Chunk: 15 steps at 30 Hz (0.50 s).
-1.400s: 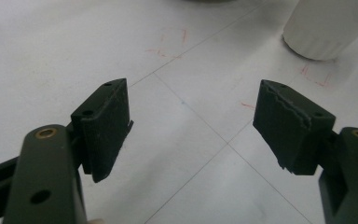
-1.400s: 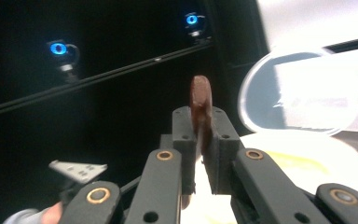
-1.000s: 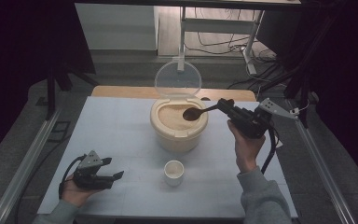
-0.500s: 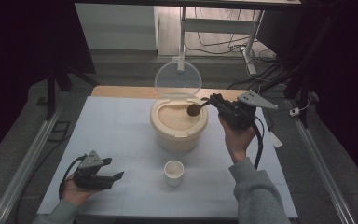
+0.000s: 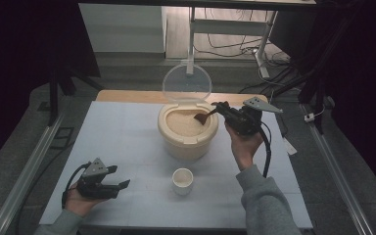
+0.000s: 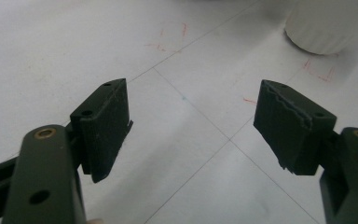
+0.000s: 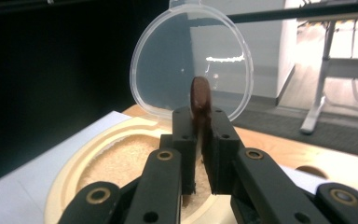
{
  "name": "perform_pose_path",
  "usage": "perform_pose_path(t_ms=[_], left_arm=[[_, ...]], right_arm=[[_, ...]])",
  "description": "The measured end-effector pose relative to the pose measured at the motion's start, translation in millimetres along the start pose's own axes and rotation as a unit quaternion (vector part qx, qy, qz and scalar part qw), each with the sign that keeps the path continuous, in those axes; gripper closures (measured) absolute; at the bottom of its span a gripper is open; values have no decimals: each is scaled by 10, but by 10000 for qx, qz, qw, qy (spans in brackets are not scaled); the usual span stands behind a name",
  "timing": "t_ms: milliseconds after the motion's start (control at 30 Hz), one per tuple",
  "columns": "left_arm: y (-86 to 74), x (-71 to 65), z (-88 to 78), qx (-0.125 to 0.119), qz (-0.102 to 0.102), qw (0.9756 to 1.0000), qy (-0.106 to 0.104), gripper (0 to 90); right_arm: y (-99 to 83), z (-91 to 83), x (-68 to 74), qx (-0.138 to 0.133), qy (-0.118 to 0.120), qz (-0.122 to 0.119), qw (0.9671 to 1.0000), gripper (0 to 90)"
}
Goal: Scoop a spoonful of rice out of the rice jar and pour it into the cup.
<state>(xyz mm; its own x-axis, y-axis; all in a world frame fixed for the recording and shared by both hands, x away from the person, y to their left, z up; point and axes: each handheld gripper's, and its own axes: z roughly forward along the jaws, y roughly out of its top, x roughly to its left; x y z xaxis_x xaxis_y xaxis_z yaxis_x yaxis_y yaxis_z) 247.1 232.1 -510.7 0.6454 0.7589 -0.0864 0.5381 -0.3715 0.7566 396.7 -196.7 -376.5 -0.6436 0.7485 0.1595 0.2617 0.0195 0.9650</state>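
From above, the right gripper (image 5: pixel 221 108) is held over the near rim of a cream container (image 5: pixel 188 131), its jaws clamped tight on the handle of a brown spoon (image 5: pixel 204 117). The spoon's bowl sticks out past the fingertips and dips toward the pale grain (image 5: pixel 183 124) inside the container. The container's clear lid (image 5: pixel 187 82) stands open upright on the far side, beyond the spoon.

The right gripper view adds what the high view cannot: the spoon (image 7: pixel 200 99) is seen edge-on, pinched between the two pads with no gap left, and the lid (image 7: pixel 191 60) rises straight ahead of the fingertips, with grain (image 7: pixel 126 161) below them.

The left gripper (image 5: pixel 113 185) rests low on the table (image 5: pixel 117 132), well apart from the container. Its own view shows the pads (image 6: pixel 106 122) standing wide with nothing between them, bare table under them, and a small white cup (image 6: pixel 324 29) ahead of the fingertips; from above that cup (image 5: pixel 182 180) stands between the two hands, in front of the container.
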Motion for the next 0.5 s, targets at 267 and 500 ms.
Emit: perform_pose_path(t_ms=[267,500], left_arm=[[1,2,4,14,8,10000,1,260],[1,1,8,30,21,10000,-7,260]], right_arm=[[-146,93,-118,94,254,894,9956,837],[-238,183,-127,162,410,1571,9866,832]])
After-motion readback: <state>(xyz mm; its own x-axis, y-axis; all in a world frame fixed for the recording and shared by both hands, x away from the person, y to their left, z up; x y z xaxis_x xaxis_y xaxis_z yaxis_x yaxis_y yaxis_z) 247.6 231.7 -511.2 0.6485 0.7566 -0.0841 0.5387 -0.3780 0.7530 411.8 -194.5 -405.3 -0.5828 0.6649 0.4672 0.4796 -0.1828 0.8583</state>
